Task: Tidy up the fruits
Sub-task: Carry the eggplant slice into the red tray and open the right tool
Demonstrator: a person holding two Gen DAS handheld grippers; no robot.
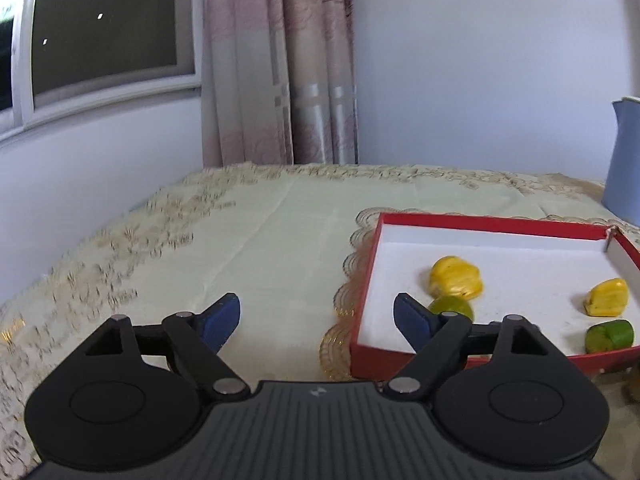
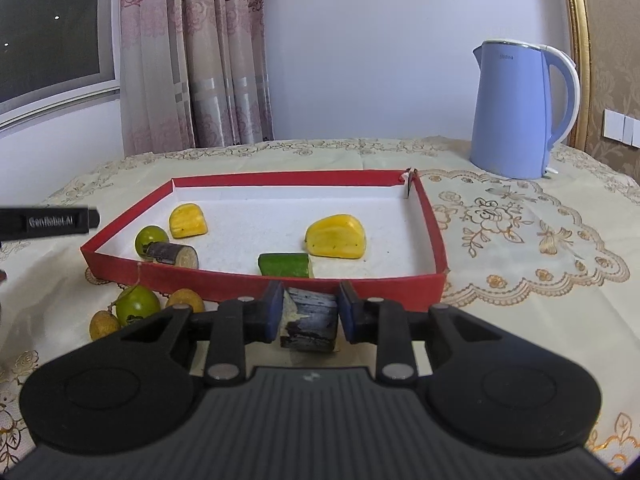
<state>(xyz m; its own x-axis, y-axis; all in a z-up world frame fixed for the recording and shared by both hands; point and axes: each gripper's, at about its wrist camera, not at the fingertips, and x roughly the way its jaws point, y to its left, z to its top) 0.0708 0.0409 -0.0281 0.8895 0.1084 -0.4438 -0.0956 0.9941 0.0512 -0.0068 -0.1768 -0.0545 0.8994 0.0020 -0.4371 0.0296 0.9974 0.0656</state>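
Right tongs (image 2: 307, 312) clamped on dark fruit chunk (image 2: 310, 318), near red tray (image 2: 434, 232); left tongs (image 1: 318, 322) apart

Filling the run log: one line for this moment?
right claw: shut on dark piece | left claw: open | red tray: ahead

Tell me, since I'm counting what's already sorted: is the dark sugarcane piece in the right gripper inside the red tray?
No: the right gripper is shut on the dark sugarcane piece in front of the red tray, outside its near wall.
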